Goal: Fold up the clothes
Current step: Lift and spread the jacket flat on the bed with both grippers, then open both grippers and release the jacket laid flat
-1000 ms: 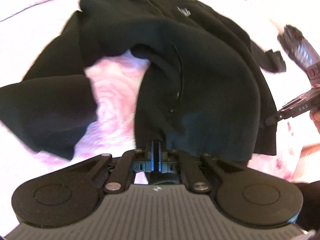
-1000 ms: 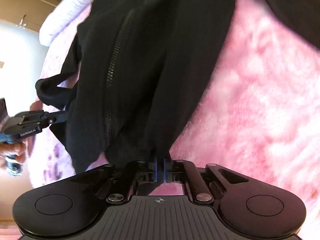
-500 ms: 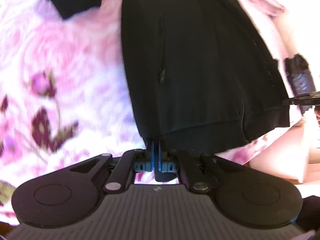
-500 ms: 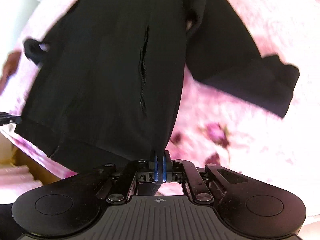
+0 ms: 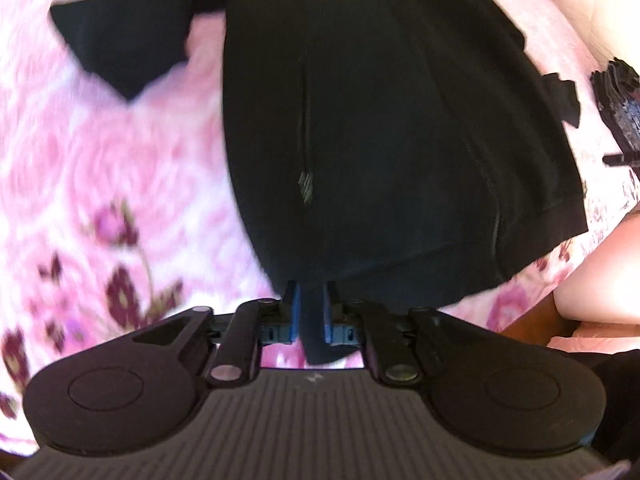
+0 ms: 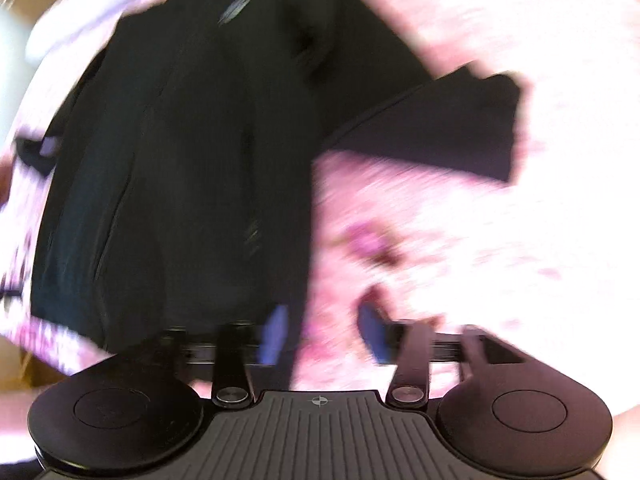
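Observation:
A black zip-up jacket [image 5: 380, 120] lies spread front-up on a pink floral blanket [image 5: 100, 200], hem toward me, one sleeve [image 5: 120, 44] out to the left. My left gripper [image 5: 311, 304] has its jaws slightly apart with the jacket's hem corner still between the blue pads. In the right wrist view, which is blurred, the jacket [image 6: 180, 160] lies to the left with a sleeve [image 6: 440, 128] out to the right. My right gripper [image 6: 320, 332] is open, its left pad at the hem edge, holding nothing.
The blanket's edge and a wooden bed frame [image 5: 532, 320] show at the lower right of the left wrist view. The right gripper's body [image 5: 620, 116] is at the right edge there. A white pillow [image 6: 80, 20] lies beyond the jacket's collar.
Both grippers were shut on the hem and laid the jacket flat. The right gripper has now opened and let go; the left gripper's jaws have parted a little.

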`<state>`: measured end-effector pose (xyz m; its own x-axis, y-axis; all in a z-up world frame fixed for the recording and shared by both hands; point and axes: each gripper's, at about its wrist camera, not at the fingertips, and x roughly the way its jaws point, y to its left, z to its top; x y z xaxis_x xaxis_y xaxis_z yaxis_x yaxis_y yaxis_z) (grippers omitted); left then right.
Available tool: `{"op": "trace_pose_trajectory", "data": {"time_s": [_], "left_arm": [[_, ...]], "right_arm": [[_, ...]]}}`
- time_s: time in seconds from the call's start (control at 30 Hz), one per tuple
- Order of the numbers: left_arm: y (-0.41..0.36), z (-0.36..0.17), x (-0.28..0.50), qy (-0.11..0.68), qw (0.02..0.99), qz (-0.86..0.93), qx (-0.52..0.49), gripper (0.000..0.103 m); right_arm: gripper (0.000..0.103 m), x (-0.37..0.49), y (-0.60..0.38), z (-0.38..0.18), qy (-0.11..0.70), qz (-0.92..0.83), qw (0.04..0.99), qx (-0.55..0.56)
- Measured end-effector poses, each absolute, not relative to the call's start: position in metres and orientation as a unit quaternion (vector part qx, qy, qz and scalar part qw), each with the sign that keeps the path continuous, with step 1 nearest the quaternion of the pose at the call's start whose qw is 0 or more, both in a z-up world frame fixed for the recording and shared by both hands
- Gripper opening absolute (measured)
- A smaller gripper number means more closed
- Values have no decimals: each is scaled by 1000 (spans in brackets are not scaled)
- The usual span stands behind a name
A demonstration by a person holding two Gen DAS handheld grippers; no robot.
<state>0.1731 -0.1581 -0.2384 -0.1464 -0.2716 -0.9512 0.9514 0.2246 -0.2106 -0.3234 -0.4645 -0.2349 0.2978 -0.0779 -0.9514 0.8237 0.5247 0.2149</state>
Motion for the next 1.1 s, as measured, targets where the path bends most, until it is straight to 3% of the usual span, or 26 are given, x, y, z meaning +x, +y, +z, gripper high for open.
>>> {"op": "trace_pose_trajectory", "data": {"time_s": [0.13,0.3,0.5,0.53,0.57,0.63,0.67,0.73,0.9,1.0,1.03,1.07,1.1], "left_arm": [[-197,-229,167,503,570,-566,319,16],[-255,-215,127,459,562,-612,315,16],[-312,-217,43,443,562,-620,321,16],[-319,-220,29,450,566,-613,318,16],[-329,-223,11,457,567,-609,315,16],[-351,-223,-24,462,564,-612,307,16],[-362,-224,-42,465,562,-614,303,16],[-387,-219,-76,459,552,-634,287,16],[-453,-203,-153,429,509,-695,272,16],[-477,-202,-181,420,480,-717,282,16],[-482,-201,-189,418,472,-722,286,17],[-484,-202,-193,416,467,-723,292,17],[-486,-203,-197,414,465,-723,298,17]], "right_arm": [[63,-347,-504,-217,429,-410,698,401],[64,-349,-569,-241,391,-461,684,409],[64,-352,-629,-302,448,-403,705,374],[51,-356,-636,-311,443,-380,709,396],[22,-360,-644,-319,434,-355,713,421],[8,-362,-652,-314,443,-315,732,411],[7,-364,-656,-301,443,-293,749,397],[7,-370,-666,-266,435,-252,790,351],[7,-411,-691,-141,350,-236,901,98],[8,-460,-693,-110,318,-268,908,-43],[11,-472,-696,-114,329,-285,898,-65],[24,-482,-701,-125,359,-313,877,-66],[30,-492,-704,-136,379,-341,859,-49]]}}
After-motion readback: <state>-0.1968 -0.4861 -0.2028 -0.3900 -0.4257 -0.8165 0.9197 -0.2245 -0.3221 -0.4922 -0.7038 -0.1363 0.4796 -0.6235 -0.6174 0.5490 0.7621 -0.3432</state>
